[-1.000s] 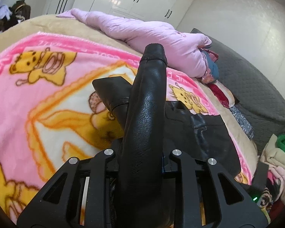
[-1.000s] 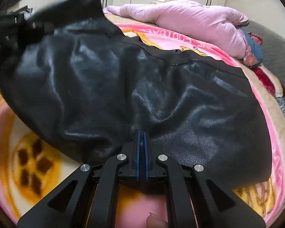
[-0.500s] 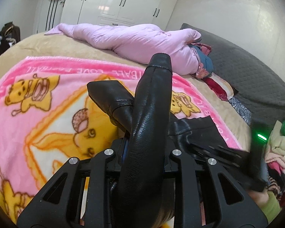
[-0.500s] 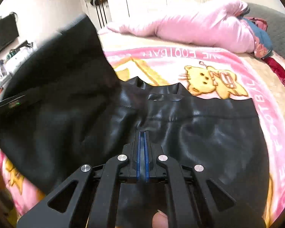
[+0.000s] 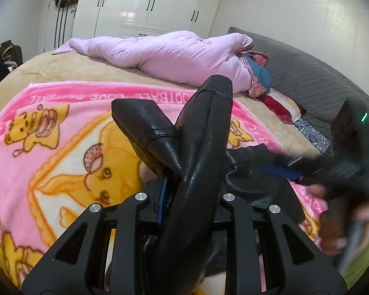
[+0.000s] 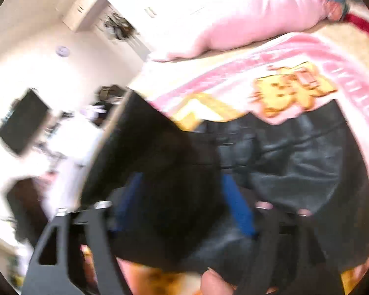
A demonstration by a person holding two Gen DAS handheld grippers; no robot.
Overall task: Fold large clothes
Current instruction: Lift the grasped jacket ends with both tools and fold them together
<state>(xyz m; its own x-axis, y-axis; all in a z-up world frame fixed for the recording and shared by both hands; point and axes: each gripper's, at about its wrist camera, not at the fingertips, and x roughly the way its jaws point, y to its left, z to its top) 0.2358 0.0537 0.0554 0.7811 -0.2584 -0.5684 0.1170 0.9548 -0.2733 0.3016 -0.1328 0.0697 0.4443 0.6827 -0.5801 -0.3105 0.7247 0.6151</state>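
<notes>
Your left gripper point(image 5: 184, 194) pinches the black leather garment point(image 5: 199, 162), standing up between its fingers above the bed's blanket point(image 5: 61, 127). Right gripper point(image 6: 184, 204): 2 fingers spread. It looks heavy and slippery; grip seams.

Right-wrist view motion-blurred throughout, right tool point(image 5: 337, 172) a smear, left tool point(image 5: 187, 196) tips hidden behind black leather garment point(image 5: 199, 172)

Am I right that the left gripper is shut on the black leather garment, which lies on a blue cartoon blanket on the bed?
Not quite. The left gripper is shut on the black leather garment, but the cartoon blanket under it is pink, with yellow bear figures, not blue. The left wrist view shows this clearly.
</notes>
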